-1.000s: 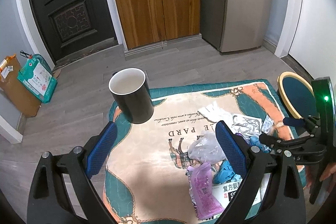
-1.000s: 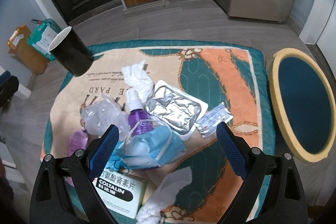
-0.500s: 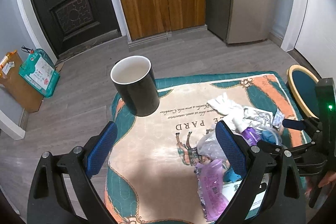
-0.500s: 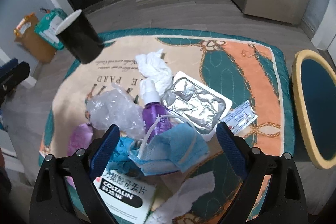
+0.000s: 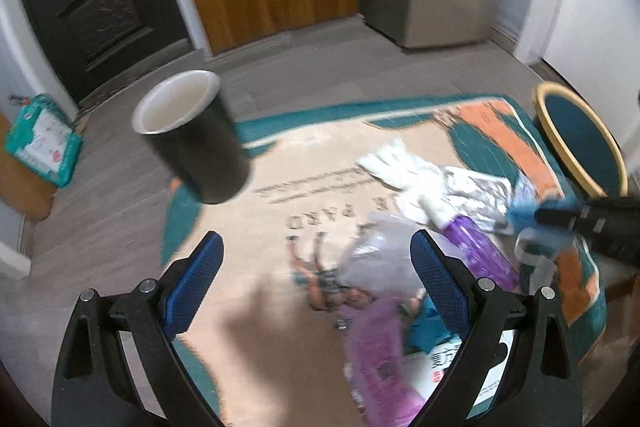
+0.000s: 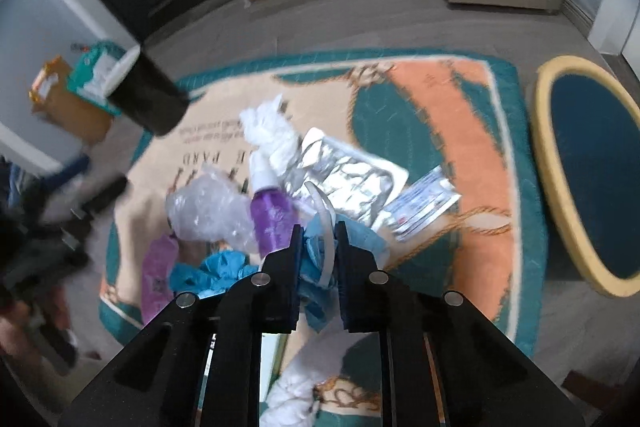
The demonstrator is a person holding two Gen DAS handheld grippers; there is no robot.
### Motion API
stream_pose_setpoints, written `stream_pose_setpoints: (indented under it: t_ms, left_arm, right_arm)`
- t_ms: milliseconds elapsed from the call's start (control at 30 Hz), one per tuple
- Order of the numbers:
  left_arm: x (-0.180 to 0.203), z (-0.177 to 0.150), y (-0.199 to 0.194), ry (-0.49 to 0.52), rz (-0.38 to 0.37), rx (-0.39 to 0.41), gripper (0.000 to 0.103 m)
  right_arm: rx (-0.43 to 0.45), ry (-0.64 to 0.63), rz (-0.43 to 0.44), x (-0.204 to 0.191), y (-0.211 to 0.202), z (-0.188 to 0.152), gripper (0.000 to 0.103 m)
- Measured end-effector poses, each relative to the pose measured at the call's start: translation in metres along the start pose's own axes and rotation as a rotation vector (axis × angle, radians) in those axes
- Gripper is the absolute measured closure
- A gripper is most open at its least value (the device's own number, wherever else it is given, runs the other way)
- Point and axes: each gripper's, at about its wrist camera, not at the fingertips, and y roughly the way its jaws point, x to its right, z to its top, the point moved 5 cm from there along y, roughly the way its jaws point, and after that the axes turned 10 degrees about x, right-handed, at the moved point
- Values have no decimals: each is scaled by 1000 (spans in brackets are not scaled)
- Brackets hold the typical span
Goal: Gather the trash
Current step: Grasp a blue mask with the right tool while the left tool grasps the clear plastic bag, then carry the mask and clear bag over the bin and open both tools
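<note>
— Since one second ago your right gripper [image 6: 318, 239] has gone from wide apart to nearly together, and it has come over the blue face mask [image 6: 352, 239]. Its jaws are closing at this moment, and the mask with its white ear loop is bunched between them, so I judge the pads already press on it.

— And my left gripper [image 5: 316, 275]?

— It has come lower toward the printed cloth [image 5: 280, 327] and its jaws are released and wide, with nothing between them. It hovers over the bare part of the cloth, near the clear plastic wrap [image 5: 376, 259].

— How much of the collecting is done?

— Very little, I think. The black bin [image 5: 196, 139] stands at the far left edge of the cloth, and I see nothing inside it. The pile is all on the cloth: the white tissue [image 6: 272, 131], the foil tray [image 6: 344, 171], the purple spray bottle [image 6: 272, 211], the pink packet [image 5: 380, 351], the small sachet [image 6: 424, 203] and the medicine box [image 5: 440, 363].

— So what is left?

— You must lift the mask and carry it to the bin, well apart from the pile, then repeat for each other piece.
</note>
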Motion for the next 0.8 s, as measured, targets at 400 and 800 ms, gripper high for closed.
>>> stream_pose_setpoints:
  t_ms: [400,800]
  left_arm:
    - [53,-21,38,75,-167,-162,88]
    - [46,17,-1,60,-121,-15,99]
  right_arm:
    - [114,67,50,30,-42,34,88]
    - [194,133,83,45,-74,54,88]
